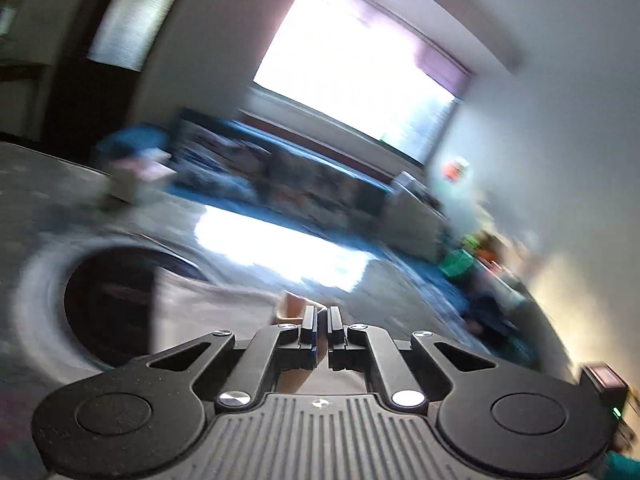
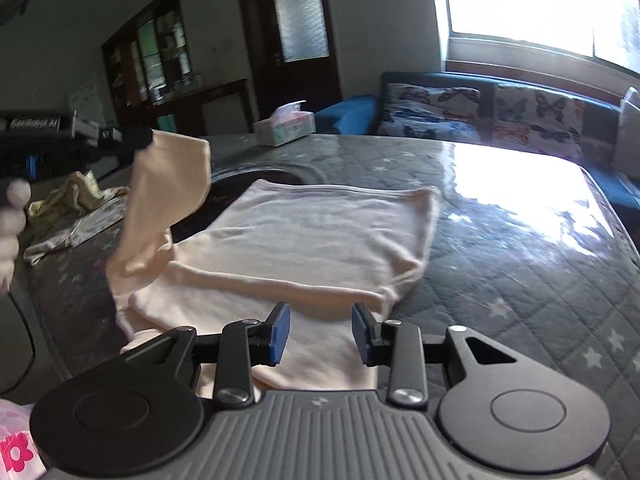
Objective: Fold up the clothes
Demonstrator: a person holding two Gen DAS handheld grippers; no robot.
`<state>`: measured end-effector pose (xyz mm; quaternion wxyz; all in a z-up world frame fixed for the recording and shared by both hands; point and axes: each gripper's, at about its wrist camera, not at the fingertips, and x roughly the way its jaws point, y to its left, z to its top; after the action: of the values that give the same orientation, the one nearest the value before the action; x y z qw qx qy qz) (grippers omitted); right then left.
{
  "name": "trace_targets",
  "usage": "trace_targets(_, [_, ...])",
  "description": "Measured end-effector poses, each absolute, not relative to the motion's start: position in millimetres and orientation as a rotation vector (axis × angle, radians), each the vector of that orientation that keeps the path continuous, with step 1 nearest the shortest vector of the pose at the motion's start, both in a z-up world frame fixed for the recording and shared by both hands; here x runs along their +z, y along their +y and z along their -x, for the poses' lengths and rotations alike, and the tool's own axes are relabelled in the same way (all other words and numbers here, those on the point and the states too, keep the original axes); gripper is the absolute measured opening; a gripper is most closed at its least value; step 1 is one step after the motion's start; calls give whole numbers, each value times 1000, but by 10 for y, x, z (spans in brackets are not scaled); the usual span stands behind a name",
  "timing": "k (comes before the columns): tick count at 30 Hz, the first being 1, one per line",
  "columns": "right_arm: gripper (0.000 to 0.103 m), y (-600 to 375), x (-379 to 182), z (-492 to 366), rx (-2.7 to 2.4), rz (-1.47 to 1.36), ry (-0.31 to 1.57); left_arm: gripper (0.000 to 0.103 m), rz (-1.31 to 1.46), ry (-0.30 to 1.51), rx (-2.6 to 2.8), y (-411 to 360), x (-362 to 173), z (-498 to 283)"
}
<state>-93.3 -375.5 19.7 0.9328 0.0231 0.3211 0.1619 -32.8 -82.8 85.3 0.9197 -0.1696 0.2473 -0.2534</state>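
Left gripper (image 2: pixel 142 138): matte black linkage arms, jaws pinched together on a sleeve (image 2: pixel 168 196) of the garment, lifting it in a soft twisted drape off the table. In its own wrist view the left gripper's fingers (image 1: pixel 308 326) stood almost touching, a sliver of pale cloth showing just beyond them; the rest of that view was smeared by blur. A hand (image 2: pixel 12 220) gripped its handle at the frame's left edge.

Right gripper (image 2: pixel 320 334): black arms, blue rubbery pads (image 2: pixel 280 334), jaws parted a moderate way with nothing between them, hovering over the near hem of the garment.

Peach long-sleeved top (image 2: pixel 312 240): soft knit, lay flat and roughly rectangular in the middle of the table, its near edge folded into a thick band, its right side curled under.

Table cover (image 2: pixel 500 272): dark grey quilted fabric, diamond stitching, pale stars, under a glossy sheet that glared white under the window (image 2: pixel 540 4).

Left of the top: a crumpled yellowish floral cloth (image 2: pixel 76 208). Behind the top, at the table's far edge: a boxy tissue pack (image 2: pixel 285 124). Beyond the table: blue sofa (image 2: pixel 600 112) with butterfly-print cushions (image 2: pixel 436 110), dark wooden door (image 2: pixel 296 28) with frosted pane.
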Motion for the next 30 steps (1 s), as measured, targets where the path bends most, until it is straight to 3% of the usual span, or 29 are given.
trace_targets(14, [34, -4072, 143, 948, 230, -125, 671, 9, 257, 695, -769, -1622, 229, 250])
trace_targets(30, [33, -3645, -49, 525, 361, -70, 728, 13, 124, 659, -344, -332, 66, 203])
